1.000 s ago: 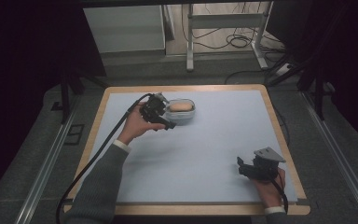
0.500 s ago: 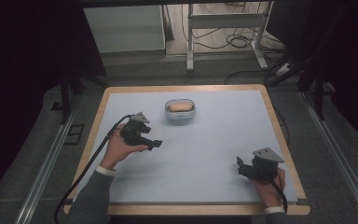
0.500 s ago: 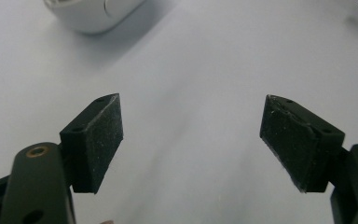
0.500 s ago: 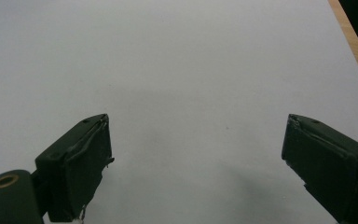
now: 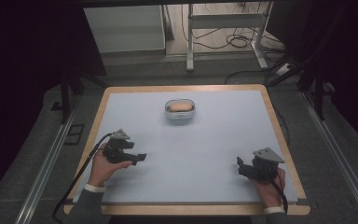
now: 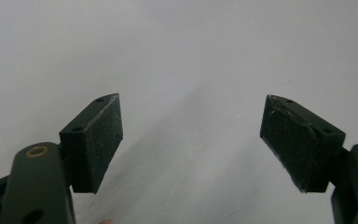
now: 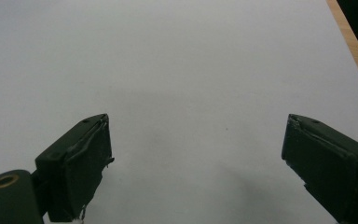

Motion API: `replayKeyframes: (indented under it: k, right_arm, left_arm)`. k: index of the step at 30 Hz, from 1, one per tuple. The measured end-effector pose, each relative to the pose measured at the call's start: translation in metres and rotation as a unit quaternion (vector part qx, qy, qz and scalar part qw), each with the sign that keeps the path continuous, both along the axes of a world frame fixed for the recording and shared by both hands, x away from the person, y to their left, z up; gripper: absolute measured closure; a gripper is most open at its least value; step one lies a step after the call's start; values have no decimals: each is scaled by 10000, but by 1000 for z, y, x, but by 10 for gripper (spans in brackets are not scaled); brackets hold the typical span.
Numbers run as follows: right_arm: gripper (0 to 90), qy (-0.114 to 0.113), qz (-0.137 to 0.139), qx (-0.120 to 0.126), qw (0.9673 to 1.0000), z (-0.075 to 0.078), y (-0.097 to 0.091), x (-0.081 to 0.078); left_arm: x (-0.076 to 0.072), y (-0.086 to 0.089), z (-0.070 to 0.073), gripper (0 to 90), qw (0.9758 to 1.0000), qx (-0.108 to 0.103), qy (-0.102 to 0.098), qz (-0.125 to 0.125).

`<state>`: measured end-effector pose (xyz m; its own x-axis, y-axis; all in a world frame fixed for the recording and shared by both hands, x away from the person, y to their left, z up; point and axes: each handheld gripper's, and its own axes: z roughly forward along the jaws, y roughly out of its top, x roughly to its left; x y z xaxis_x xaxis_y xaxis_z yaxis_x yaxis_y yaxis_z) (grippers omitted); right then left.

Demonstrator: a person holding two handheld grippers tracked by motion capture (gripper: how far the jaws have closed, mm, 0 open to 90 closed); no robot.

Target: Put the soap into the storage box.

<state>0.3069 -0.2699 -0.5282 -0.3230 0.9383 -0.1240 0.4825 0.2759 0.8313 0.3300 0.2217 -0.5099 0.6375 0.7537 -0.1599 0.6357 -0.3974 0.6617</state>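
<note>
So both grippers sit back near the front edge of the table: the right gripper by the front right corner, jaws wide with nothing between them, and the left gripper toward the front left, jaws just been opening, also holding nothing. Looks like a pause between steps to me. Next reach would be forward to the small bowl with the bread roll, sitting mid-table toward the far edge. Loads of open mat between.
</note>
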Motion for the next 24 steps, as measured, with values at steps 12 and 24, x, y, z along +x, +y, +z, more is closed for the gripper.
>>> replayKeyframes:
  k: [12,24]
  right_arm:
    - [84,-17,38,60,10000,0,-1,-1]
    - [84,33,82,201,9998,1,-4,0]
  left_arm:
    - [-3,6,-6,206,9999,4,14,141]
    - [-3,8,-7,197,9998,-43,70,169]
